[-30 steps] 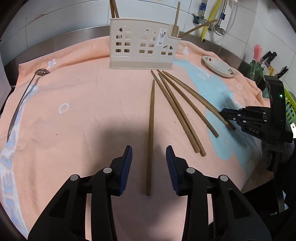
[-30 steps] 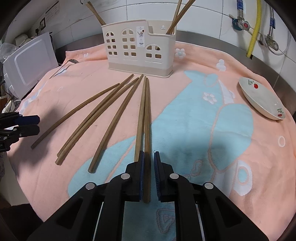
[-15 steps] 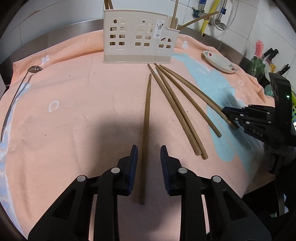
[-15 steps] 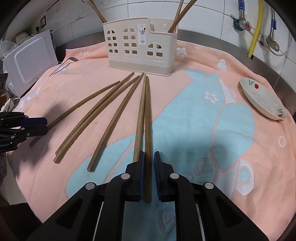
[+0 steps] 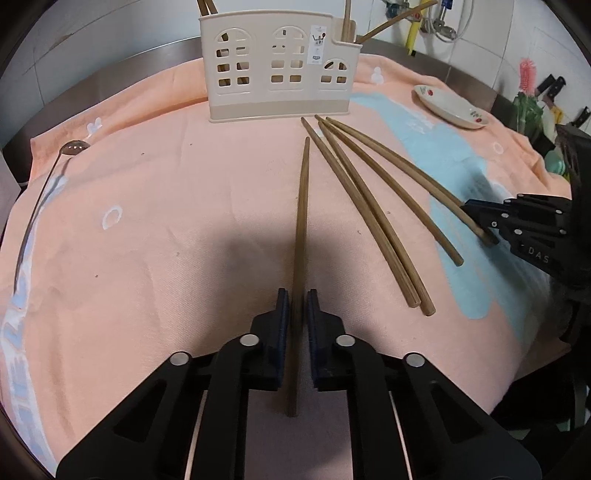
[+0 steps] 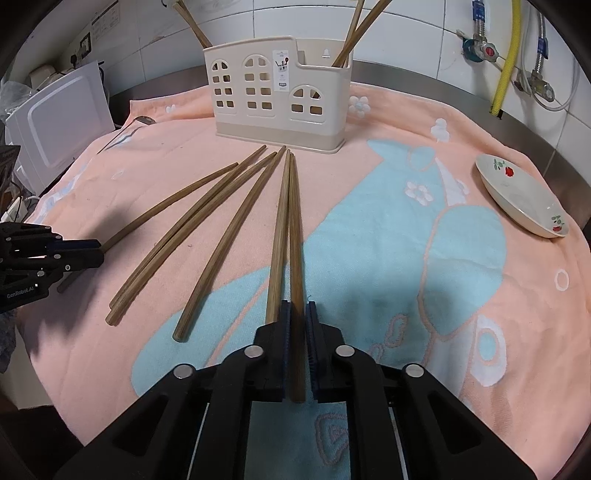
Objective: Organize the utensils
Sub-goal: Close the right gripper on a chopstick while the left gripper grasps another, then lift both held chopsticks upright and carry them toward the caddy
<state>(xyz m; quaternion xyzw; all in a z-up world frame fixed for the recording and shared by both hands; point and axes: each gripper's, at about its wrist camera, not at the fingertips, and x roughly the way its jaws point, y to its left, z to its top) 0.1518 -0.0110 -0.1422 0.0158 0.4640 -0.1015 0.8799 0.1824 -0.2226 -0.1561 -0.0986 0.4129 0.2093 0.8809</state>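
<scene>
1. Six wooden chopsticks lie on the peach and blue towel [image 6: 406, 229] that covers the surface, their thin tips fanned together just in front of the cream utensil holder [image 6: 280, 92].
2. Left gripper [image 5: 295, 314]: its jaws have just been closing and now clench the single chopstick [image 5: 301, 221] that lies apart from the others, near its thick end, which sticks out behind the pads toward the near edge of the surface.
3. Right gripper [image 6: 297, 325]: its jaws are clamped on the outer chopstick of a pair [image 6: 293, 236], close to the thick end; its twin [image 6: 277, 236] lies touching it on the left, outside the jaws.
4. Between the two held sticks, two chopsticks [image 6: 192, 229] lie pressed together and another [image 6: 229, 240] lies alone beside them, all flat on the towel.
5. Seen from the left wrist camera, the right gripper [image 5: 480, 218] sits low at the right edge of the towel.
6. Utensil holder: it stands upright near the far edge of the surface, with a few chopsticks [image 6: 351, 33] leaning out of its compartments.
7. Toward the far left corner a metal ladle [image 5: 44, 192] lies on the towel.
8. Near the right edge a small flowered dish [image 6: 521, 199] rests on the towel, well apart from the chopsticks.
</scene>
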